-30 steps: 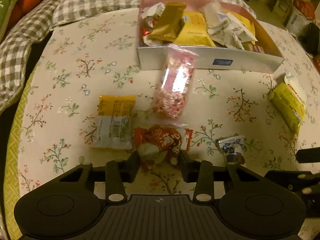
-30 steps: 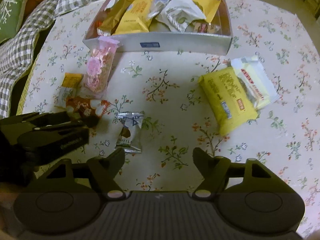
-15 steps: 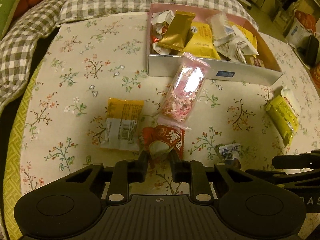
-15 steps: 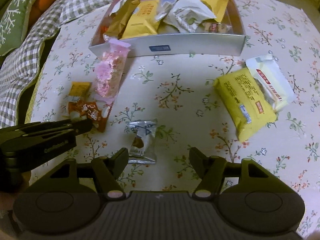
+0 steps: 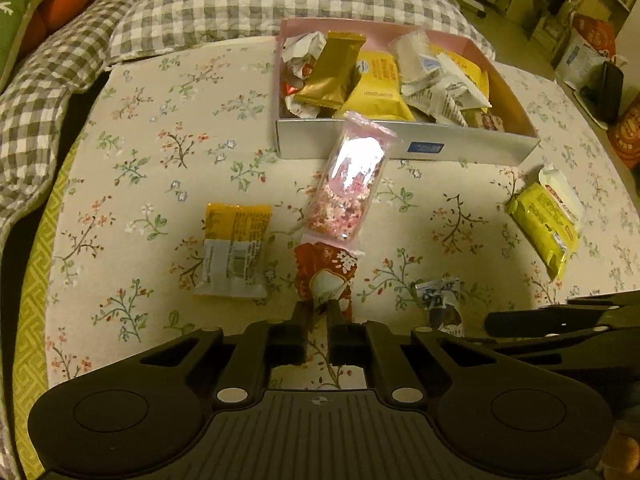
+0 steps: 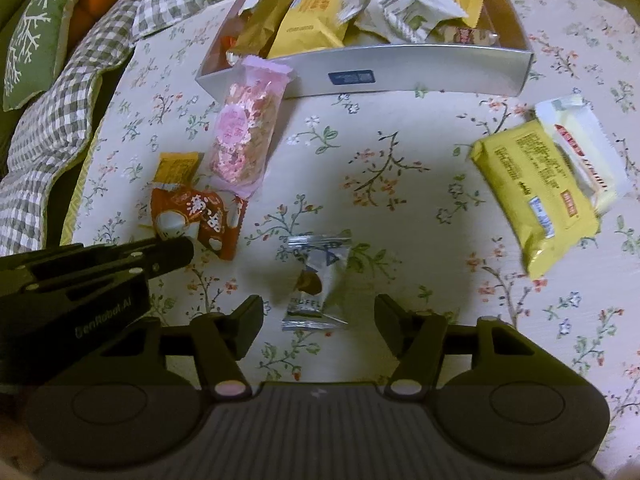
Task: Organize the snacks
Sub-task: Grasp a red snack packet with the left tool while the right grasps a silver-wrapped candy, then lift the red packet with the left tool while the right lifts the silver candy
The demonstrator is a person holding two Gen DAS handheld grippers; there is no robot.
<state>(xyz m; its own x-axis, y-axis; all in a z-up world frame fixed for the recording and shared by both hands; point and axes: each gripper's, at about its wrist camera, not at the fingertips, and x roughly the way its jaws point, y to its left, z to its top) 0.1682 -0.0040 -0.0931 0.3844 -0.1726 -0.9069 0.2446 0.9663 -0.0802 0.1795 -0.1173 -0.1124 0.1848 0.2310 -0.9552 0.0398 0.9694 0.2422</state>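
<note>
Two grippers: both low over the floral tablecloth [image 5: 160, 128].
Left gripper [image 5: 318, 309]: jaws have just pinched the red snack packet [image 5: 326, 274].
Right gripper [image 6: 318, 314]: closing, silver truffle packet [image 6: 316, 276] between unpinched fingers.
Box [image 5: 480, 148]: far side; both packets go there next.

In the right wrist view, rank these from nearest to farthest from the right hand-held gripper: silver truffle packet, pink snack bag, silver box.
From the right hand-held gripper, whose jaws are closing:
1. Silver truffle packet: between the fingers, not yet pinched.
2. Pink snack bag: farther up, to the left, top end leaning on the box.
3. Silver box: at the far end of the table, full of snacks.
</note>
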